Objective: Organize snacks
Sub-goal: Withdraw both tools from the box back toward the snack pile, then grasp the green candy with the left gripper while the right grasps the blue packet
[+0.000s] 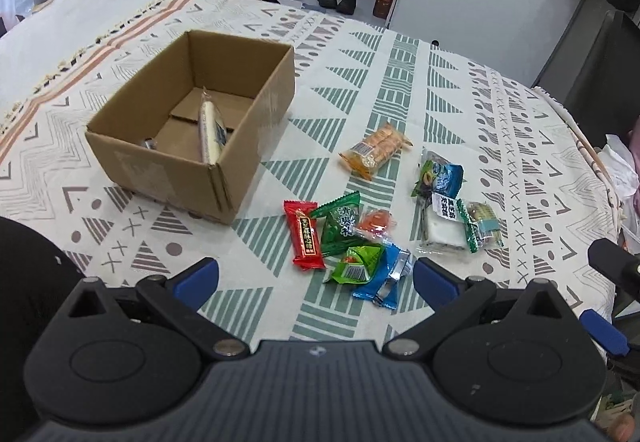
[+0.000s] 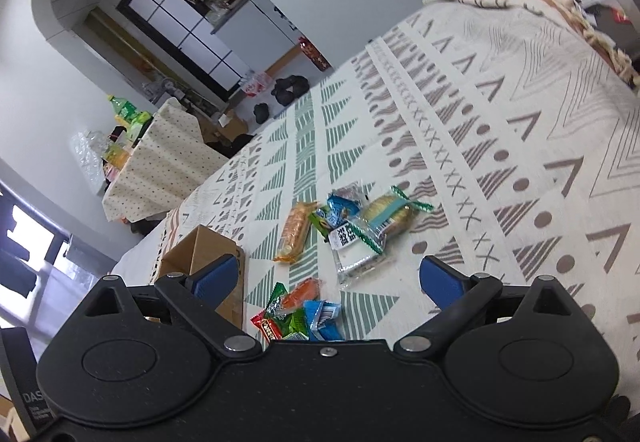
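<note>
Both hand-held grippers, left [image 1: 316, 278] and right [image 2: 326, 282], wide apart and empty; loose snacks [image 1: 352, 242] overlapping on table [image 1: 500, 114] beside cardboard box [image 1: 192, 122]: risk of pinching two wrappers together, or slippery packet [image 1: 382, 276] sliding free.

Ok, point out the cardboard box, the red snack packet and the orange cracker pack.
cardboard box [image 1: 160, 166], left wrist view, on its near outer wall.
red snack packet [image 1: 305, 235], left wrist view, middle of the wrapper.
orange cracker pack [image 2: 295, 231], right wrist view, middle of the pack.
</note>
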Action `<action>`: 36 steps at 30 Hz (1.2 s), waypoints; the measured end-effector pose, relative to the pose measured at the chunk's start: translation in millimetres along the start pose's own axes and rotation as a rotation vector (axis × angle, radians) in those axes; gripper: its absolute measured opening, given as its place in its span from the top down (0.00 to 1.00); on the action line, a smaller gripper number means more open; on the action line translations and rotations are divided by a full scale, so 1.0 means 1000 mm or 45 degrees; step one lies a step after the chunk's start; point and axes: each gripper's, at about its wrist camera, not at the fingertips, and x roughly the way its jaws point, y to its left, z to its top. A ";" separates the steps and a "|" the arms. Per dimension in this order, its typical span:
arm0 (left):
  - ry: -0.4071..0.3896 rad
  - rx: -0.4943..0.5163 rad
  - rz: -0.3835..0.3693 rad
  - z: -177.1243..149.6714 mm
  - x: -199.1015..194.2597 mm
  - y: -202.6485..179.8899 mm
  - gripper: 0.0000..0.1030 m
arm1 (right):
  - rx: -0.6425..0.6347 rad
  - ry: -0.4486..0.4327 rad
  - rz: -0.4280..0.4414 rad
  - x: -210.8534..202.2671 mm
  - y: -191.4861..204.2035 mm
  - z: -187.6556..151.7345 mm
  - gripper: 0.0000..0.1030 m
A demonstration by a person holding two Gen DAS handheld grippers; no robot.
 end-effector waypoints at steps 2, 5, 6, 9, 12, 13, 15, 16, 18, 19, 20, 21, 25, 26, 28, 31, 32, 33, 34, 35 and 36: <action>0.012 -0.009 0.002 0.000 0.007 -0.001 0.00 | 0.011 0.020 -0.005 0.006 -0.002 0.000 0.06; 0.025 -0.036 -0.020 0.000 0.018 0.000 0.01 | 0.036 0.058 -0.007 0.015 -0.004 0.001 0.09; 0.029 -0.041 -0.030 0.000 0.021 0.000 0.01 | 0.047 0.070 -0.008 0.019 -0.005 0.001 0.10; 0.037 -0.051 -0.051 0.000 0.033 -0.001 0.03 | 0.082 0.111 -0.003 0.030 -0.009 0.001 0.16; 0.044 -0.072 -0.058 0.001 0.046 0.001 0.13 | 0.094 0.174 -0.002 0.046 -0.007 -0.001 0.25; 0.056 -0.086 -0.065 0.001 0.052 0.002 0.16 | 0.090 0.191 -0.003 0.050 -0.006 -0.003 0.28; 0.081 -0.109 -0.083 0.001 0.062 0.003 0.24 | 0.085 0.221 0.004 0.058 -0.003 -0.005 0.32; 0.094 -0.116 -0.087 0.001 0.068 0.003 0.27 | 0.087 0.233 0.008 0.061 -0.002 -0.007 0.34; 0.121 -0.130 -0.097 0.001 0.078 0.002 0.33 | 0.093 0.258 0.013 0.069 0.000 -0.009 0.37; 0.133 -0.142 -0.101 0.001 0.082 0.003 0.35 | 0.094 0.272 0.008 0.073 0.001 -0.011 0.40; 0.141 -0.151 -0.103 0.002 0.086 0.003 0.35 | 0.095 0.287 0.004 0.077 0.001 -0.012 0.40; 0.151 -0.159 -0.104 0.002 0.090 0.003 0.35 | 0.098 0.300 -0.002 0.081 0.002 -0.013 0.41; 0.205 -0.211 -0.143 0.001 0.106 0.007 0.35 | 0.103 0.337 -0.018 0.096 0.005 -0.019 0.42; 0.211 -0.225 -0.157 0.001 0.108 0.008 0.35 | 0.101 0.345 -0.024 0.100 0.006 -0.019 0.42; 0.214 -0.243 -0.172 0.000 0.113 0.008 0.38 | 0.102 0.358 -0.034 0.106 0.007 -0.021 0.43; 0.226 -0.290 -0.255 0.000 0.117 0.012 0.57 | 0.096 0.377 -0.048 0.114 0.008 -0.024 0.43; 0.231 -0.296 -0.260 0.001 0.116 0.012 0.58 | 0.097 0.382 -0.049 0.116 0.009 -0.025 0.44; 0.230 -0.295 -0.259 0.001 0.115 0.012 0.62 | 0.099 0.387 -0.050 0.118 0.009 -0.026 0.44; 0.231 -0.296 -0.261 0.002 0.114 0.012 0.63 | 0.098 0.390 -0.056 0.120 0.010 -0.027 0.44; 0.237 -0.301 -0.264 0.003 0.114 0.013 0.64 | 0.095 0.394 -0.064 0.122 0.011 -0.028 0.44; 0.243 -0.310 -0.265 0.003 0.113 0.016 0.68 | 0.091 0.399 -0.071 0.125 0.012 -0.029 0.44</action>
